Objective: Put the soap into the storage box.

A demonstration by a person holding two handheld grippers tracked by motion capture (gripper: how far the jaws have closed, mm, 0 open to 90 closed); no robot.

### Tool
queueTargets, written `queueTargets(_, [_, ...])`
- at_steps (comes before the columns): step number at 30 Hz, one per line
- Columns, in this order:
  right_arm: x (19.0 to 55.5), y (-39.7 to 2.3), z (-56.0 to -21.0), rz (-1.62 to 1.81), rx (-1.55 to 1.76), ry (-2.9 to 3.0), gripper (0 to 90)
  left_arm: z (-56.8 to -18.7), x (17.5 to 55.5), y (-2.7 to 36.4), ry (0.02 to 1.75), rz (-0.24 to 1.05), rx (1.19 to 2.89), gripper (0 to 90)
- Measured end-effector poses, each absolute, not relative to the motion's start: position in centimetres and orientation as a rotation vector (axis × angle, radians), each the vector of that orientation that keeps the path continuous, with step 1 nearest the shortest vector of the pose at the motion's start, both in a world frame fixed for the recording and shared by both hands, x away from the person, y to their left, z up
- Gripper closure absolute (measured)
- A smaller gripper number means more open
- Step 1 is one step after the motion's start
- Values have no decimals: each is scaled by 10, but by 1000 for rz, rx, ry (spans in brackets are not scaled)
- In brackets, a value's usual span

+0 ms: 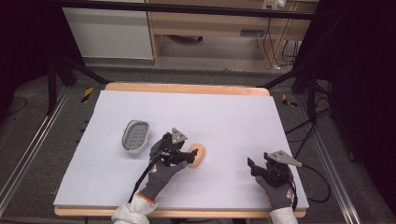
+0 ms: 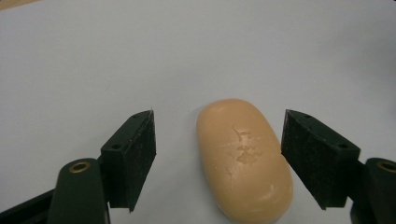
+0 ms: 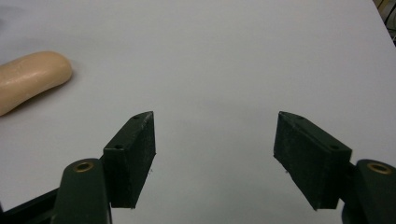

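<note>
your left gripper (image 1: pixel 189 156) sits near the middle of the white table sheet (image 1: pixel 224 116), and its jaws are spread wide to either side of the peach-coloured bar of soap (image 1: pixel 197 154). in the left gripper view the soap (image 2: pixel 243 156) lies flat on the sheet between the two black pads, closer to the right-hand pad (image 2: pixel 313 156) than to the left-hand one (image 2: pixel 133 156); there is a clear strip of sheet on the left side, and on the right the gap is too thin for you to tell whether the pad touches the bar. the top of the soap carries a faint stamped mark and a few scuffs. in the high view your gloved left hand (image 1: pixel 161 175) wraps the gripper body from behind, with the grey three-cornered plate on top. just to the left of that gripper, beyond it on the sheet, lies a grey soap dish (image 1: pixel 135 136) with a slotted floor, well clear of the soap. your right gripper (image 1: pixel 253 167) rests low at the near right part of the sheet, held in your gloved right hand (image 1: pixel 279 189), well apart from the left one. its jaws are also spread wide, and in the right gripper view (image 3: pixel 212 154) there is bare white sheet between the pads; the soap (image 3: pixel 30 79) shows far off at the left edge of that view.
</note>
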State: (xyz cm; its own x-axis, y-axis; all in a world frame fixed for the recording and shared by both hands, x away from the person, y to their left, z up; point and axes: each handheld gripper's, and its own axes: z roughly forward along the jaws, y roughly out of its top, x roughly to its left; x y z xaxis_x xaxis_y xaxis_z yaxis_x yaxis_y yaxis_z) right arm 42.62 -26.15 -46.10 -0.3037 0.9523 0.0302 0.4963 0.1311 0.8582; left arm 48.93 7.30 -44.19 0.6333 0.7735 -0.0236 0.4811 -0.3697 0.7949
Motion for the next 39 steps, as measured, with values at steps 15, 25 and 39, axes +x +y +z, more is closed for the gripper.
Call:
queueTargets(15, [427,-261,-461,1085,1391,1878,294,-453,493,56,972,428,2077,240])
queueTargets(25, [427,-260,-461,1090,1398,1884,294,-462,496,47,975,415,2118,230])
queueTargets(39, [427,-260,-462,1090,1405,1889,293,-472,500,43,1000,393,2163,230])
